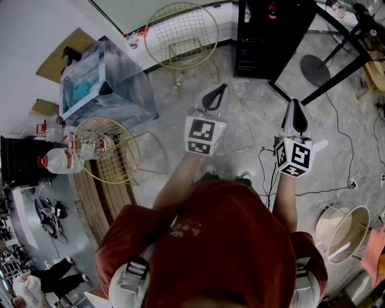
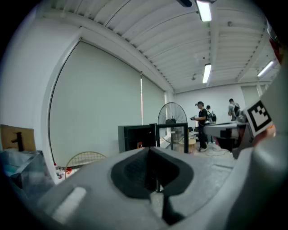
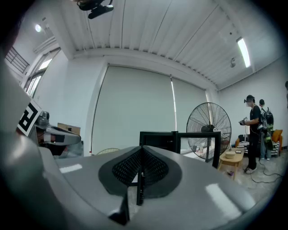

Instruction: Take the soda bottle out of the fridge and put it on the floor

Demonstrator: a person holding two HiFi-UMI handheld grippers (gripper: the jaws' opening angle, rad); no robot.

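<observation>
The black fridge (image 1: 264, 36) stands on the marble floor ahead of me, its glass door (image 1: 319, 66) swung open to the right. A small red thing (image 1: 272, 9) sits on a shelf inside; I cannot tell if it is the soda bottle. The left gripper view shows the fridge (image 2: 135, 137) far off with a red spot (image 2: 140, 144) inside it. My left gripper (image 1: 218, 90) and right gripper (image 1: 294, 104) are held at waist height, well short of the fridge. Both are shut with nothing between the pads (image 2: 135, 168) (image 3: 153, 168).
Two gold wire chairs (image 1: 180, 33) (image 1: 108, 147) and a clear plastic box (image 1: 102, 84) stand to the left, with water jugs (image 1: 57, 159) beside them. A standing fan (image 3: 209, 123) is right of the fridge. Cables (image 1: 337, 138) cross the floor at right. People stand at the room's far end (image 2: 201, 119).
</observation>
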